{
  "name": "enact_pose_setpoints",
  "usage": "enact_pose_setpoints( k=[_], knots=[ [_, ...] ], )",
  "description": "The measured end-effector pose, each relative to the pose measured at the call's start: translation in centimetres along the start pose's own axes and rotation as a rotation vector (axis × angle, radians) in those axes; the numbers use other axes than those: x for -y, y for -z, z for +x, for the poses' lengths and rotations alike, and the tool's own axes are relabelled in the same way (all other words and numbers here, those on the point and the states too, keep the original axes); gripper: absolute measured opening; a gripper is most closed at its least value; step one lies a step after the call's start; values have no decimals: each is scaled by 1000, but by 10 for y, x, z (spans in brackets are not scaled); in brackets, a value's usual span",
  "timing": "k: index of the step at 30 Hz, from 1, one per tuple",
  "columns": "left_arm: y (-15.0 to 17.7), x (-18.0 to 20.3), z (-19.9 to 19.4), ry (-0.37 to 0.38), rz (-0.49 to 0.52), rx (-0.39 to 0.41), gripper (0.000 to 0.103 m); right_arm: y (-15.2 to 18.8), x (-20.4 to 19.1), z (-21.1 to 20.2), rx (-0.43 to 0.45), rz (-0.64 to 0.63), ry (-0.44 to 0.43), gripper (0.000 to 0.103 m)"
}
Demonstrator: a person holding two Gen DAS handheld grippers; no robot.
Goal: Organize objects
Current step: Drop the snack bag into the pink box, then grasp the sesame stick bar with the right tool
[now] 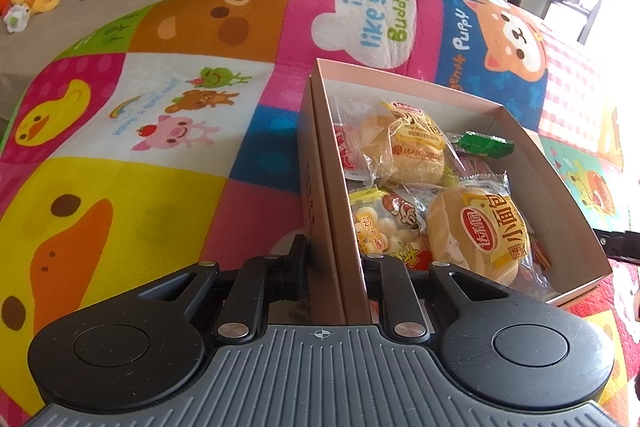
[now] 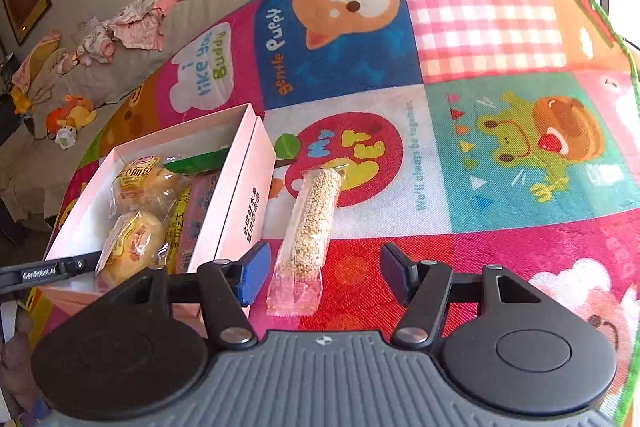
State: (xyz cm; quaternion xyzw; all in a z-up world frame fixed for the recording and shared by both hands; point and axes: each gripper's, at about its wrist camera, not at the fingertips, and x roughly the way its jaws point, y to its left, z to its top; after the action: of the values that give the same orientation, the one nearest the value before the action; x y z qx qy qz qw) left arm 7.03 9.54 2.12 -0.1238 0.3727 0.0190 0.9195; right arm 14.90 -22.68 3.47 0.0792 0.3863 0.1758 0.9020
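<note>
Left gripper (image 1: pixel 334 259) clamped on the near side wall of the pink box (image 1: pixel 504 107), one finger inside, one outside. Box sits on cartoon play mat (image 1: pixel 160 155), filled with wrapped buns (image 1: pixel 404 147) and snack packs. Right gripper (image 2: pixel 320 275) fingers wide apart, straddling the near end of a sesame bar (image 2: pixel 310 227) lying on the mat just right of the box; probably not touching it.

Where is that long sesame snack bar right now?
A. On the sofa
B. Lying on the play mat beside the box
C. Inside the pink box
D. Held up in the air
B: the sesame bar lies flat on the play mat, just outside the pink box, between the right gripper's open jaws.
</note>
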Motion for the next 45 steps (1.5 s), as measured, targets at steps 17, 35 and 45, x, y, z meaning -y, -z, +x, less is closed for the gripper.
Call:
enact_pose_setpoints(
  k=[17, 35, 45],
  knots=[
    [-3, 5, 5, -29, 24, -6, 17, 47, 7, -34, -12, -61, 70, 35],
    [-4, 13, 11, -8, 30, -15, 18, 96, -7, -81, -42, -198, 54, 54],
    [-4, 13, 11, -8, 30, -15, 18, 71, -14, -68, 60, -273, 135, 70]
  ],
)
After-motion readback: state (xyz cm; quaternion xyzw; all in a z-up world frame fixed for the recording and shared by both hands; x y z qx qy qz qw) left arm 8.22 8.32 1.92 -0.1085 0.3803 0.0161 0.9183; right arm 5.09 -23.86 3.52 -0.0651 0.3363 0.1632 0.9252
